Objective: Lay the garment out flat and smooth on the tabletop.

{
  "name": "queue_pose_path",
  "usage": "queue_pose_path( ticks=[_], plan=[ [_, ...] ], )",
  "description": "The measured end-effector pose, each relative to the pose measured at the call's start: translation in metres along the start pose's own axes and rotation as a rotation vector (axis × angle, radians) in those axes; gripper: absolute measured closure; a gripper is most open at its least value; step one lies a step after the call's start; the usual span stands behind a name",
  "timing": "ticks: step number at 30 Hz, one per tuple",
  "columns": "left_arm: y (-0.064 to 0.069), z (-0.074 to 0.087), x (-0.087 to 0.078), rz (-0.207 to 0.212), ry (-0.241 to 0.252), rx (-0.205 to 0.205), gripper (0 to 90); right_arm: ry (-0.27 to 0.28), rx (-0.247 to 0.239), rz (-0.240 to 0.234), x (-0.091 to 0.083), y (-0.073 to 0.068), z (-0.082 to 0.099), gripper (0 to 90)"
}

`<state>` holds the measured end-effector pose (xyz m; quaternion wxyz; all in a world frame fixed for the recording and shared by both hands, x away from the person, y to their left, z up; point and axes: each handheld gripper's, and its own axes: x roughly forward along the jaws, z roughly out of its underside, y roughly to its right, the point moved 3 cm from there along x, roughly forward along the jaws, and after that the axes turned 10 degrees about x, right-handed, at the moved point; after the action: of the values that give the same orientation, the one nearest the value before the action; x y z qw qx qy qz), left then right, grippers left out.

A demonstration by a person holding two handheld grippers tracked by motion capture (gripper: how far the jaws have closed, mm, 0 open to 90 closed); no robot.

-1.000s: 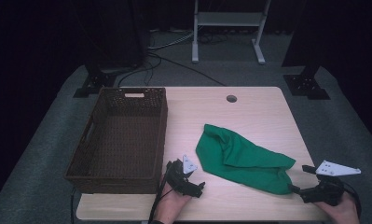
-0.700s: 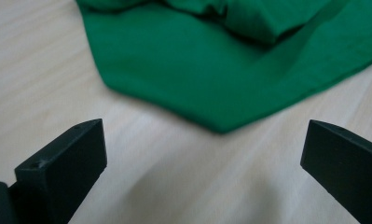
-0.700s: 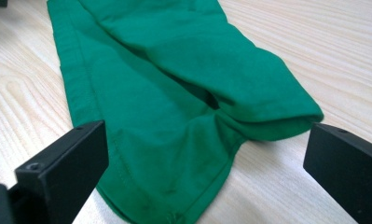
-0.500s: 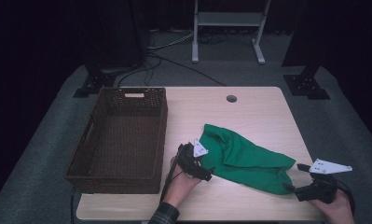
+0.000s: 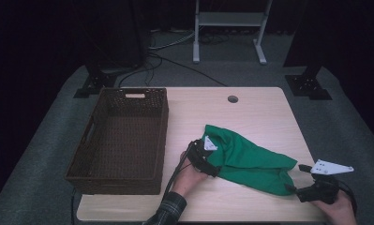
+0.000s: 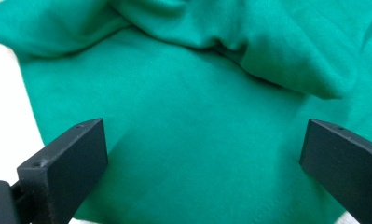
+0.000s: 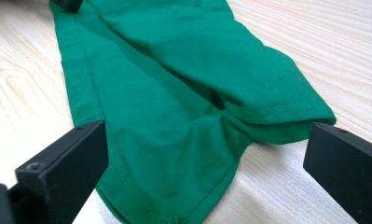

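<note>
High view had my left gripper (image 5: 212,161) and right gripper (image 5: 297,183), jaws wide apart and empty, at opposite ends of the green cloth (image 5: 250,159) near the table's (image 5: 250,112) front right corner; closing shallow risked pinching one layer.

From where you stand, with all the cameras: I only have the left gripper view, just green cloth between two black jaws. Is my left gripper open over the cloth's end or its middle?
Observer: The left gripper is open over the end of the green cloth nearer the basket.
Operator: Where is the other gripper?
Observer: The right gripper is at the cloth's opposite end, near the table's front right corner.
Operator: Is it gripping yet?
Observer: No. In the right gripper view its jaws stand wide apart, with the cloth's hemmed end lying flat between them.
</note>
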<state>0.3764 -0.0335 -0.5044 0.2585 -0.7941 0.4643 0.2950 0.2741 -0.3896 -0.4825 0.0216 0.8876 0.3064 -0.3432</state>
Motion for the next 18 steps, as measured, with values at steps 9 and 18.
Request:
queue_pose_path(
  ticks=[9,18],
  plan=[
    [0.015,0.012,-0.014,-0.026,-0.001,-0.026,0.0,-0.003,-0.01,-0.005,0.001,-0.005,-0.002,0.0],
    [0.037,0.028,-0.032,-0.052,0.005,-0.056,0.0,-0.014,-0.039,-0.002,0.004,-0.012,-0.004,0.0]
  ],
)
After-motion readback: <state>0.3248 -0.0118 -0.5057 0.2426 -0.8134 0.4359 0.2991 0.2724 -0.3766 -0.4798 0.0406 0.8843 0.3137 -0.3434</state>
